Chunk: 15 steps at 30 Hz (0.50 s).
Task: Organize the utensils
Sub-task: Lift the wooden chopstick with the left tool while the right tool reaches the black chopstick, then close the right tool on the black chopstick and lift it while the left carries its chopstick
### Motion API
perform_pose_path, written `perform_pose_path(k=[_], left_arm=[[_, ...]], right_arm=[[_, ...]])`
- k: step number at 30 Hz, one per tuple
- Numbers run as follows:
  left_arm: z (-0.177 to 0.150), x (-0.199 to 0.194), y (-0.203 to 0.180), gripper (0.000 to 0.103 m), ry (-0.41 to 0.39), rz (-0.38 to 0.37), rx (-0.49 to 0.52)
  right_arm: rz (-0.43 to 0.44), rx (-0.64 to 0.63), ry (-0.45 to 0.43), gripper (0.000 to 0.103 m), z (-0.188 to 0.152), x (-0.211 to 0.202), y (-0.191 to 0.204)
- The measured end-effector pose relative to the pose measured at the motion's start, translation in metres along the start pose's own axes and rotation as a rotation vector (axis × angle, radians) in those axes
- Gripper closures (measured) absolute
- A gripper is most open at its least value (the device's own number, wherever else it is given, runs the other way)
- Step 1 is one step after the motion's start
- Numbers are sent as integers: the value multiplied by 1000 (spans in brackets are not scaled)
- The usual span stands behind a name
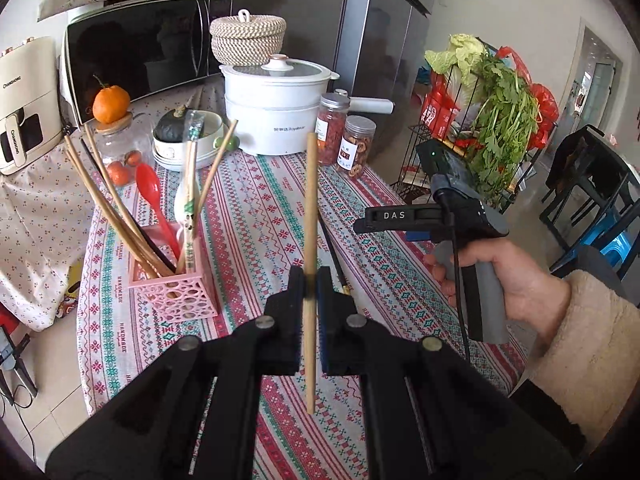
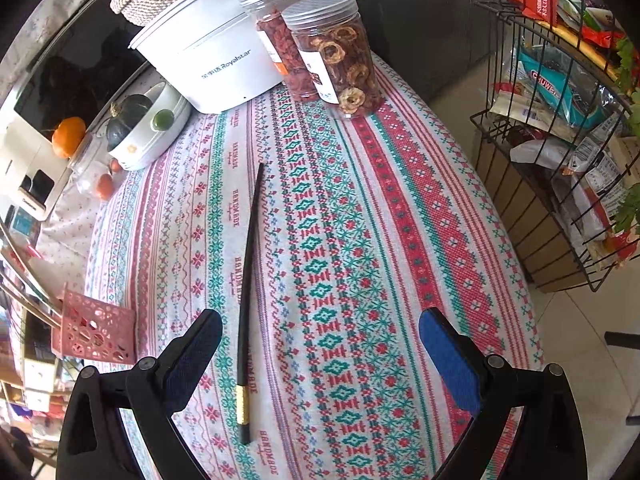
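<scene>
**Left hand-held gripper clamping a wooden chopstick; right one open over a black chopstick**

The left hand-held gripper (image 1: 311, 280) is gripping a wooden chopstick (image 1: 310, 216) upright between its closed jaws, above the bench (image 1: 256, 208). The pink utensil holder (image 1: 176, 292) is standing to its left, carrying more chopsticks and a red spoon (image 1: 154, 196). The right hand-held gripper (image 2: 320, 332) is hovering with jaws spread wide, holding nothing. A black chopstick (image 2: 249, 280) is lying flat on the tablecloth, just inside its left finger.
</scene>
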<state>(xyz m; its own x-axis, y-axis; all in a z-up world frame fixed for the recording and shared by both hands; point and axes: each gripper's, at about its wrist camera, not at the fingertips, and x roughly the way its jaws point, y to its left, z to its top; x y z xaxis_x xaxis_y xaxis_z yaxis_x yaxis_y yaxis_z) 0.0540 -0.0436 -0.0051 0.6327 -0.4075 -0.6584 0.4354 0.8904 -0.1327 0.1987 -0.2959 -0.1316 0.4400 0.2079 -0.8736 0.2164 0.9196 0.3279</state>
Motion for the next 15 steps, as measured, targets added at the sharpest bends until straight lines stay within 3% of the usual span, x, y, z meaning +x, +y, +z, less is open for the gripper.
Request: perform_pose_path(k=[6,11,15], left_arm=[[-1,-24,31,96,-120,-8,-25],[-4,-31,53,96,-134,-9,-54],[-7,-31,62,96,-128,-3,-70]], right_arm=[[15,-24,-41,9,20,27,26],[-83,-152,-63,36,35,59,51],[-181,-270,-90,49,41,79,70]])
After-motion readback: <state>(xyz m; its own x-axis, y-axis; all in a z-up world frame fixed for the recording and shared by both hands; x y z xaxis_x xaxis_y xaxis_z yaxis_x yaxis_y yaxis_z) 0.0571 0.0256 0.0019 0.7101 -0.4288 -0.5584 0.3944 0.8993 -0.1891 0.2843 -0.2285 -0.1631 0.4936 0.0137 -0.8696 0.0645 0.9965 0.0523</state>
